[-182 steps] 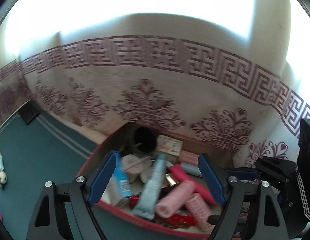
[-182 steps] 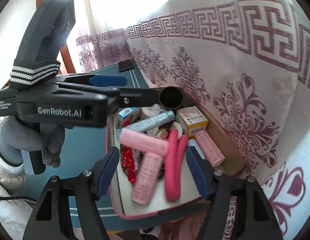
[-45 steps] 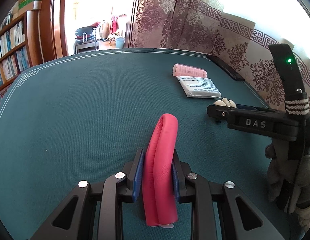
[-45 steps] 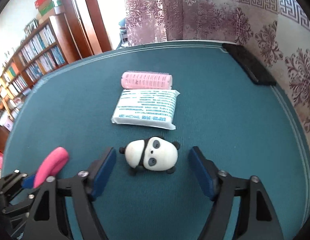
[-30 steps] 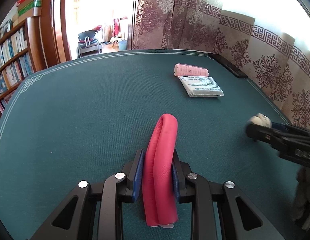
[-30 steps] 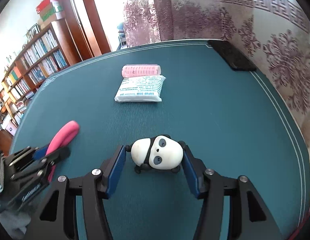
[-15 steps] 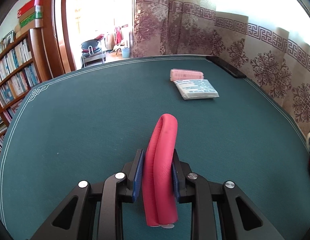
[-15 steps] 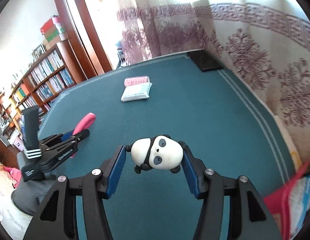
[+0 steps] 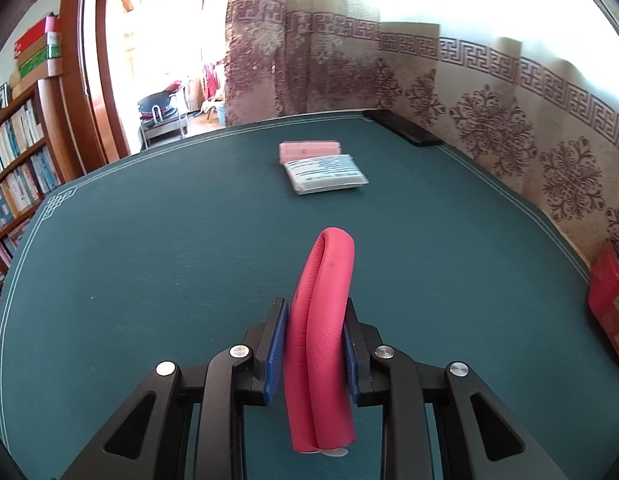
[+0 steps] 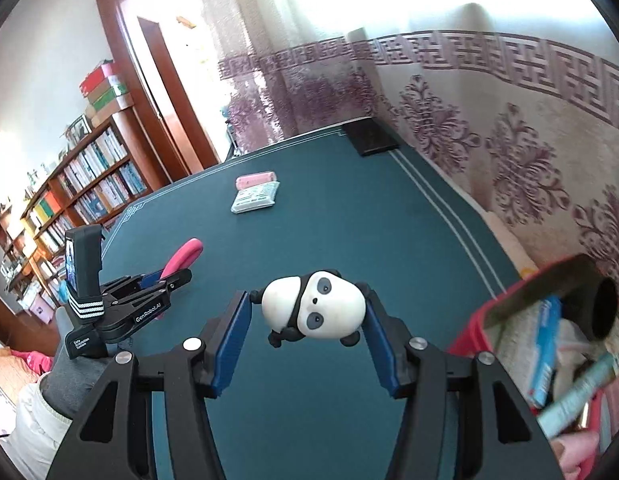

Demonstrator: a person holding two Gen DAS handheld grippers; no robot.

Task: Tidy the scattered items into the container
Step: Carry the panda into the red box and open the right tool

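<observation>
Over the dark green felt-topped desk, both claws are loaded and held clear of the surface. Patterned maroon-and-cream curtain runs along the desk's far and right edges; wooden bookshelf off to the left. Red-rimmed open container box sits at the right edge of the desk by the curtain, already holding tubes, cartons and pink rollers; in the left wrist view only its red corner shows. Left claw is clamped tight on a folded pink-red foam rod, loop end pointing forward, cut ends hanging below the pads. Right claw is clamped on a small black-and-white panda figurine, tilted sideways between the blue pads, just left of the container. Still on the desk, far side: white printed tissue pack touching a pink cylindrical hair roller behind it. Flat black slab at the far corner.
</observation>
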